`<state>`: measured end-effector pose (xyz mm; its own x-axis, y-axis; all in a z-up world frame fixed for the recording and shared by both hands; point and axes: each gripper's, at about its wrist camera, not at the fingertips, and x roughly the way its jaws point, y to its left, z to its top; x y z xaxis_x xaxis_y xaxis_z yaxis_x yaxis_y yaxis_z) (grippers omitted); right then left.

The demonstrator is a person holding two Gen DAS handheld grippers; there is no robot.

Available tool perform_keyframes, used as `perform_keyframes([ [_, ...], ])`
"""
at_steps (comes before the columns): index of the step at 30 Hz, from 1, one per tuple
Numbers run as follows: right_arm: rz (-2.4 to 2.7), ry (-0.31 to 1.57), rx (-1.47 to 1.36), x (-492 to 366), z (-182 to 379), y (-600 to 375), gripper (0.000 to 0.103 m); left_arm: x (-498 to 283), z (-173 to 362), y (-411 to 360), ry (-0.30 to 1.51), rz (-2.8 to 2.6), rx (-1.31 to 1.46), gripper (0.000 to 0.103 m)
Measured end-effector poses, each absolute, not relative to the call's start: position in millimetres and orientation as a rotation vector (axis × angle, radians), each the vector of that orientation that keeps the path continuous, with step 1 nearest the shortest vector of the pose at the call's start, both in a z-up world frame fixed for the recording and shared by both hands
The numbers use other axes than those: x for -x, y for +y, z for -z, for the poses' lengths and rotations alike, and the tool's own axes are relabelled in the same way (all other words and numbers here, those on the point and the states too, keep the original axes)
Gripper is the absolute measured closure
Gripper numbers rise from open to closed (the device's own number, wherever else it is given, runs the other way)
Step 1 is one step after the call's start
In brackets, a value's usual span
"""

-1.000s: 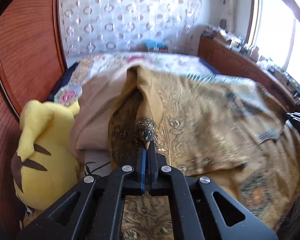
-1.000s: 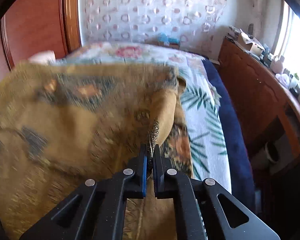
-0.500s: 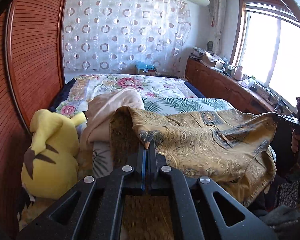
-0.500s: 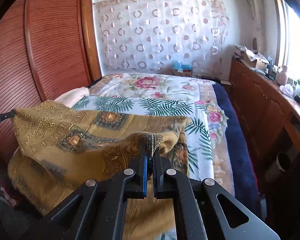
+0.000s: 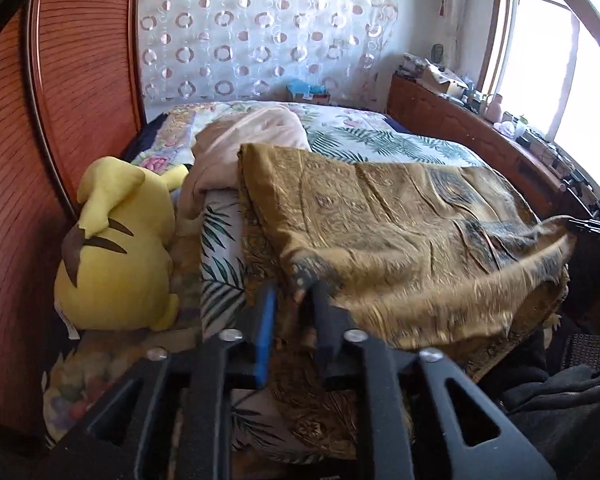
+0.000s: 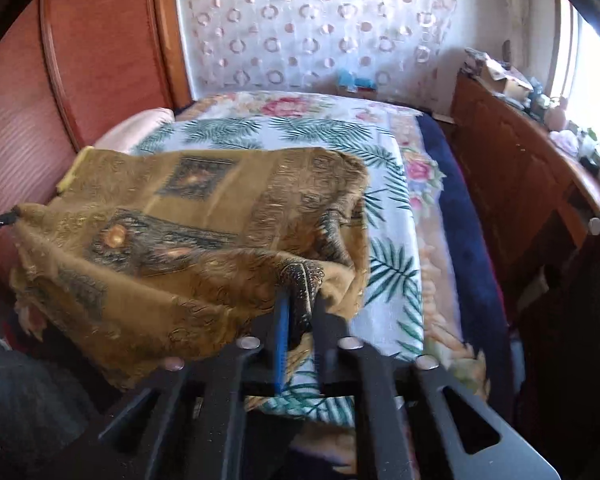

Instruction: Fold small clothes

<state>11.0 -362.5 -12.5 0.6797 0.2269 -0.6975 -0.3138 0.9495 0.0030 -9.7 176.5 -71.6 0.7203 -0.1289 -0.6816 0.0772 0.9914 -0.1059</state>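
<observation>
A golden-brown patterned cloth (image 5: 400, 232) is lying spread over the near part of the bed (image 5: 380, 140), its woven surface showing ornate scrollwork and dark square medallions, wrinkled and sagging between two lifted corners. The left gripper (image 5: 294, 300) is standing with its jaws spread, a dark-patterned corner of the cloth sitting loosely between them. The right gripper (image 6: 300, 312) is also parted somewhat, with another dark corner draped in the gap. A yellow plush toy (image 5: 116, 248) is resting beside a crumpled beige blanket (image 5: 240, 148) on the leaf-printed bedspread (image 6: 392, 240).
</observation>
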Motion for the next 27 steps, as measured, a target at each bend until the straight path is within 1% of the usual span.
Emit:
perform_keyframes([
  [1,-0.293,0.761,0.126,-15,10,-360,0.067,7,69,177,0.749,0.118,0.078,0.061],
  [2,-0.292,0.753,0.124,-20,5,-361,0.060,4,67,178,0.743,0.122,0.082,0.055],
  [3,-0.291,0.746,0.123,-23,2,-360,0.058,3,65,179,0.739,0.121,0.082,0.047],
  [4,-0.287,0.741,0.131,-27,-1,-359,0.054,0,63,181,0.730,0.121,0.080,0.043],
  [5,-0.282,0.734,0.143,-31,-4,-358,0.051,-3,61,182,0.723,0.120,0.080,0.033],
  [6,-0.280,0.726,0.150,-34,-7,-357,0.050,-7,60,183,0.715,0.118,0.081,0.028],
  [8,-0.285,0.709,0.159,-40,-8,-352,0.047,-17,58,184,0.705,0.118,0.084,0.026],
  [11,-0.291,0.694,0.162,-50,-4,-346,0.042,-39,58,187,0.695,0.095,0.082,0.026],
  [13,-0.291,0.692,0.158,-66,0,-343,0.040,-59,59,191,0.701,0.088,0.081,0.026],
  [21,-0.270,0.748,0.162,-162,36,-336,0.039,-143,73,205,0.737,0.056,0.049,0.026],
  [27,-0.247,0.827,0.120,-220,64,-337,0.039,-184,95,205,0.799,0.045,0.041,0.026],
])
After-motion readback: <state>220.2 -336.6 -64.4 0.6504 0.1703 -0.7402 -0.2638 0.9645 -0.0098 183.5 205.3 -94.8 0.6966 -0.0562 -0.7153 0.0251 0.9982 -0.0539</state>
